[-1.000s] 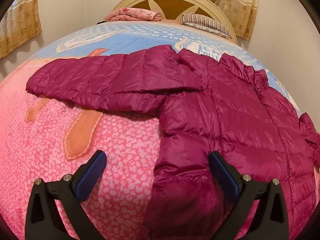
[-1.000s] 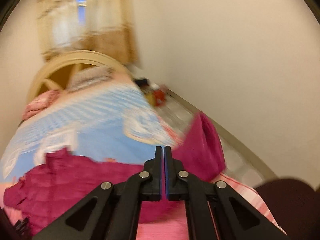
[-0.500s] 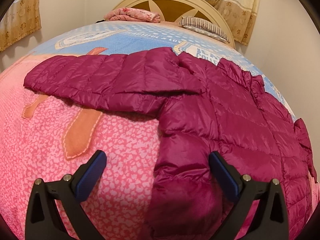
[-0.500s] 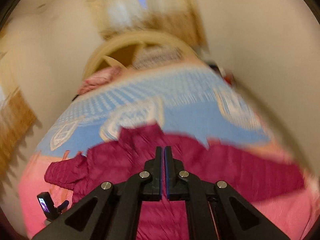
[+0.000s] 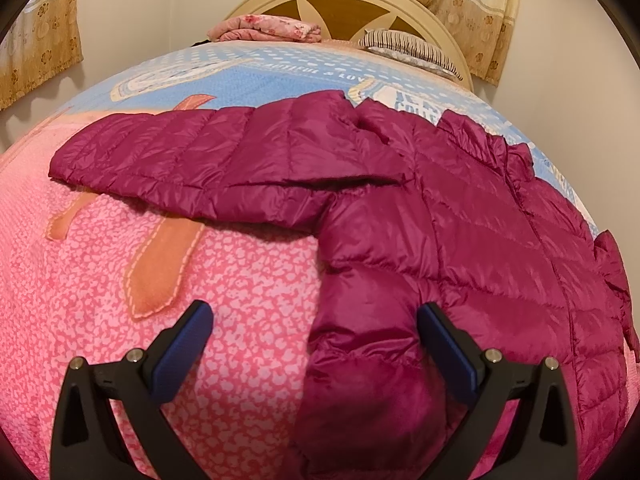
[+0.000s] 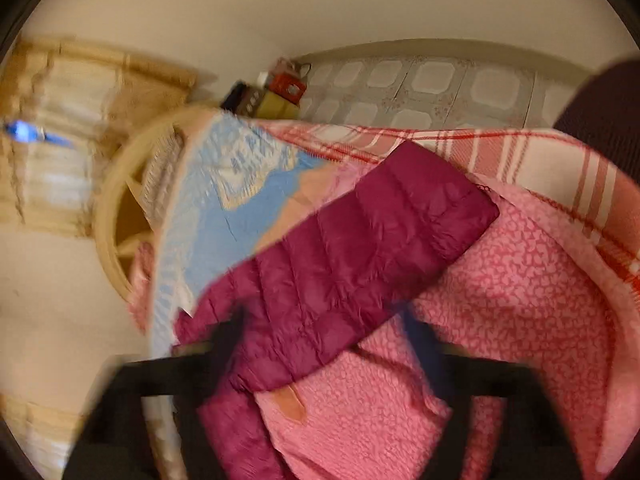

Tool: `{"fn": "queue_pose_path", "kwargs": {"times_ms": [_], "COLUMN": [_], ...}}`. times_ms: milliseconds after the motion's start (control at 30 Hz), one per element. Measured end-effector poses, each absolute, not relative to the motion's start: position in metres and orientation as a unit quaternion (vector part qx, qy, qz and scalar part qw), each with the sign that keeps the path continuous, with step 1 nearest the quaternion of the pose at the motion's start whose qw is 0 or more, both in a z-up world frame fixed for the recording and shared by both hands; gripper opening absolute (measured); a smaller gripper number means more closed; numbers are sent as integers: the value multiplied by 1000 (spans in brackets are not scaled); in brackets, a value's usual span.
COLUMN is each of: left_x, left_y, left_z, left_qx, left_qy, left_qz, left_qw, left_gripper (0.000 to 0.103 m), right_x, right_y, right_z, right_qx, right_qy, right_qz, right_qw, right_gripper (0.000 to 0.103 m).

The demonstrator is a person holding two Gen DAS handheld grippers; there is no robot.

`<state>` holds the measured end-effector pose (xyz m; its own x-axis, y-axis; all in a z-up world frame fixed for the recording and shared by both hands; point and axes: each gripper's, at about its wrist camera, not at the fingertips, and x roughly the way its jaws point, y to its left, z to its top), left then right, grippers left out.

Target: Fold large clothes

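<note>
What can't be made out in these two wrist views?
- Left wrist view: the jacket's hem and right side run off the lower and right edges; its far sleeve is out of sight.
- Right wrist view: motion blur smears the right hand-held gripper; its jaws are opening, with the sleeve seen between them; contact can't be judged.
- Right wrist view: the boxes on the floor are too blurred to identify.

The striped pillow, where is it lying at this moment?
In the left wrist view the striped pillow lies at the far end of the bed, against the headboard, right of the folded pink blanket.
</note>
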<state>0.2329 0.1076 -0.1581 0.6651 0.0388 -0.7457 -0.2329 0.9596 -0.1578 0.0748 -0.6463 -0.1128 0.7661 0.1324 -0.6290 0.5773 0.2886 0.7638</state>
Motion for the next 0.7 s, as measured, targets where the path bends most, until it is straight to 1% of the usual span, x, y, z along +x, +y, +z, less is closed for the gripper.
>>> {"fn": "queue_pose_path", "kwargs": {"times_ms": [67, 167, 233, 267, 367, 433, 533, 567, 600, 633, 667, 700], "left_x": [234, 235, 235, 235, 235, 235, 235, 235, 235, 235, 235, 235], "left_y": [107, 106, 106, 106, 106, 106, 105, 105, 105, 105, 105, 104], "left_z": [-159, -159, -159, -159, -159, -160, -160, -160, -160, -160, -160, -160], "left_qx": [-118, -115, -116, -116, -115, -115, -113, -113, -113, -113, -114, -114], "left_qy": [404, 405, 404, 405, 405, 405, 406, 406, 406, 406, 406, 405], "left_qz": [77, 78, 78, 78, 78, 78, 79, 79, 79, 79, 79, 79], "left_qw": [904, 904, 904, 904, 904, 904, 903, 903, 903, 903, 904, 904], "left_gripper": [103, 103, 103, 103, 103, 103, 103, 103, 103, 103, 103, 103], "right_x": [81, 102, 112, 116, 132, 143, 147, 148, 149, 153, 154, 152], "right_y": [-644, -643, -645, -645, -642, -643, -648, -649, -648, -649, -648, -649], "right_z": [-115, -129, -150, -156, -157, -161, -166, -166, -166, -167, -171, -176], "right_qx": [572, 558, 572, 573, 524, 514, 507, 505, 497, 489, 479, 493], "right_qy": [312, 347, 367, 365, 389, 400, 395, 390, 389, 393, 400, 400], "right_qz": [-148, -163, -174, -181, -232, -259, -321, -334, -349, -358, -363, -345], "right_qw": [744, 736, 712, 711, 722, 713, 696, 694, 693, 692, 692, 692], "right_gripper": [88, 88, 88, 86, 85, 85, 84, 81, 75, 50, 16, 12]}}
